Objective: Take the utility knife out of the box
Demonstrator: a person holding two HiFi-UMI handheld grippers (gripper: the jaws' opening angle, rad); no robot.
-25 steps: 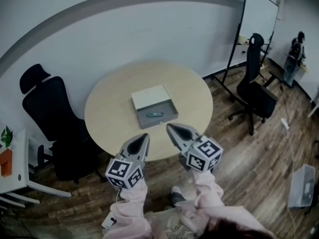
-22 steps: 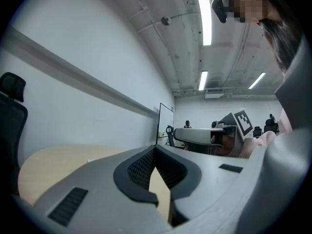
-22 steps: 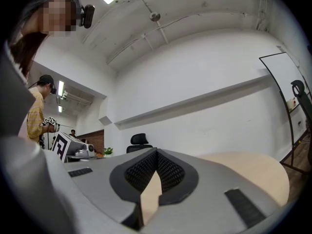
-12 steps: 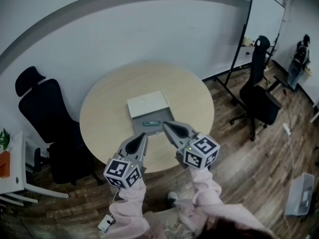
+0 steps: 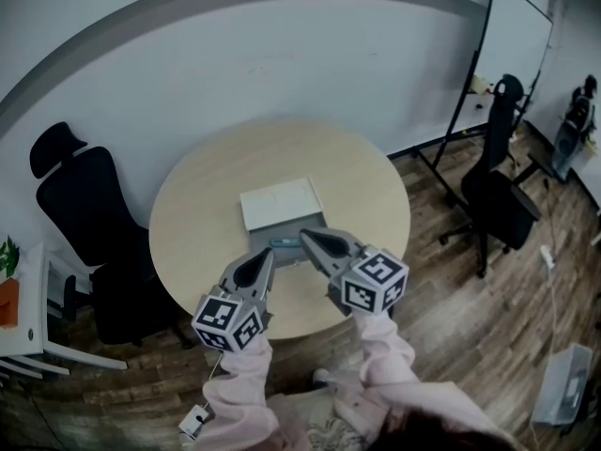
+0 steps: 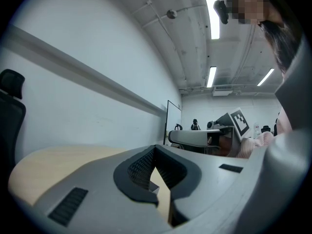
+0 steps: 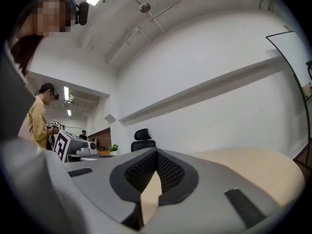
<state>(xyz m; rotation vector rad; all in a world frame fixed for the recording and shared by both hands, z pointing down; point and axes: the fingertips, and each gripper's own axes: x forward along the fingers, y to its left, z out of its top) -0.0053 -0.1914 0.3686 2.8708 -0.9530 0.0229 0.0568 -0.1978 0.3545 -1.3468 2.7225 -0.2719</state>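
An open box lies on the round beige table [image 5: 357, 172], its white lid [image 5: 280, 203] folded back and its grey tray [image 5: 274, 234] towards me. A small teal utility knife [image 5: 285, 243] lies in the tray, partly hidden by the gripper tips. My left gripper [image 5: 265, 254] is shut and empty at the tray's near left edge. My right gripper [image 5: 306, 237] is shut and empty at the tray's near right side. The left gripper view shows shut jaws [image 6: 155, 150] over the tabletop. The right gripper view shows the same [image 7: 156, 152].
A black office chair [image 5: 89, 224] stands left of the table and another black chair [image 5: 502, 195] stands at the right by a whiteboard [image 5: 516, 45]. A white desk [image 5: 19, 327] is at the far left. The floor is dark wood.
Both grippers have moved forward from the table's near edge to the box's near side. They now cover part of the tray.
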